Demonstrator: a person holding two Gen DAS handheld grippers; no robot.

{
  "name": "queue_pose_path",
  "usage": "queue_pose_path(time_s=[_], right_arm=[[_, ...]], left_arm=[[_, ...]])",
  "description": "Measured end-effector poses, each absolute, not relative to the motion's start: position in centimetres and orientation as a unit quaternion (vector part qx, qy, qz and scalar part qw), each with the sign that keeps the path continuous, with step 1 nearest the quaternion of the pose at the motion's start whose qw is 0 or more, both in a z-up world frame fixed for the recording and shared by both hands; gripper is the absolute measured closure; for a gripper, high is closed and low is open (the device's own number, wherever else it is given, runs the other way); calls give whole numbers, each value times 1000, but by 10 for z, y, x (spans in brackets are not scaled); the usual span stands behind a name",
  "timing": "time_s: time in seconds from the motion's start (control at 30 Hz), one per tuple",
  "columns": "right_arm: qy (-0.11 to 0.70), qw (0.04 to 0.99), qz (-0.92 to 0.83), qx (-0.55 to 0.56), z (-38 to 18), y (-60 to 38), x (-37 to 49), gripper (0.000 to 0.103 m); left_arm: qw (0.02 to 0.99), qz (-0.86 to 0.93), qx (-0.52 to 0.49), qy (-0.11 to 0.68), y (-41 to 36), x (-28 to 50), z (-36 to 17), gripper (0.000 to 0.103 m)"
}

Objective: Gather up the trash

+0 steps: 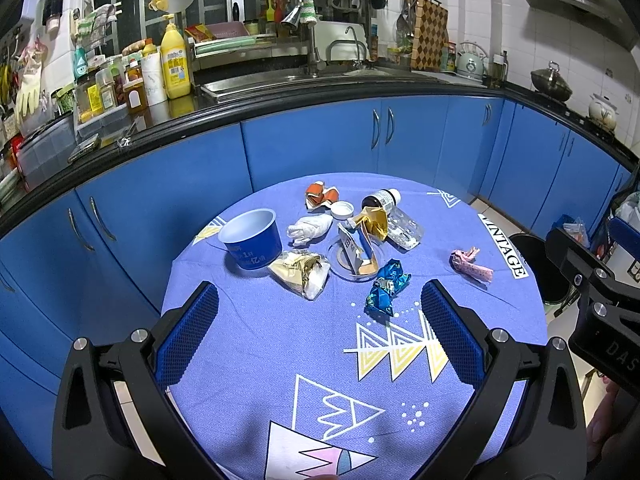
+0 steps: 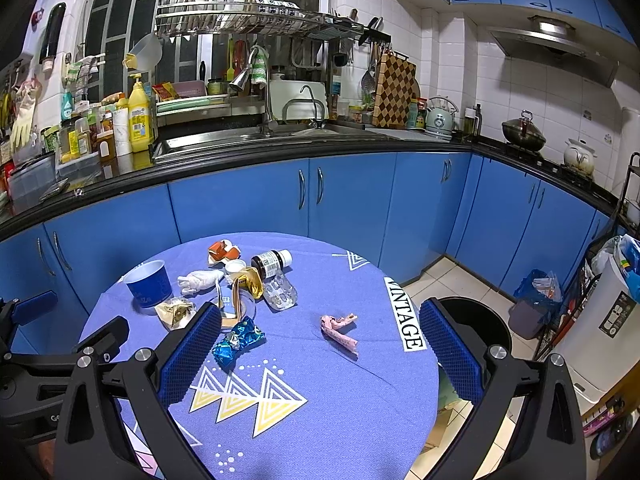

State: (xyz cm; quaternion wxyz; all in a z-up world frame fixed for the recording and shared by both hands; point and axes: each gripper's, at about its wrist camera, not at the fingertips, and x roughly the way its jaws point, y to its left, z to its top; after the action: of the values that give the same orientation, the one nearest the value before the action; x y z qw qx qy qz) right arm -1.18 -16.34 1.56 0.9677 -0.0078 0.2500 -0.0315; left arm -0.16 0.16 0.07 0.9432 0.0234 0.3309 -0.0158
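A round table (image 1: 280,340) under a blue patterned cloth stands before blue kitchen cabinets (image 1: 312,140), with a black bin (image 2: 476,320) on the floor just beside its right edge. Both grippers hover above the near side of the cloth, the left gripper (image 1: 320,336) and the right gripper (image 2: 320,356) each spread wide and holding nothing. The trash lies clustered toward the far side: a blue cup (image 1: 252,240), a dark bottle (image 1: 380,199) on its side, a crumpled blue wrapper (image 1: 386,288) and, apart to the right, a pink wrapper (image 1: 470,264).
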Motion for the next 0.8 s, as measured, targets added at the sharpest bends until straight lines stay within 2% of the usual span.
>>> queue_pose_path(time_s=[0.47,0.8], right_arm=[[262,965,-31,-5,7,-164,-3,6],[320,947,-25,10,-40,-172,44,6]], left_arm=[[940,-7,20,340,5,8,-12,3],[931,-3,7,366,25,45,-54,3]])
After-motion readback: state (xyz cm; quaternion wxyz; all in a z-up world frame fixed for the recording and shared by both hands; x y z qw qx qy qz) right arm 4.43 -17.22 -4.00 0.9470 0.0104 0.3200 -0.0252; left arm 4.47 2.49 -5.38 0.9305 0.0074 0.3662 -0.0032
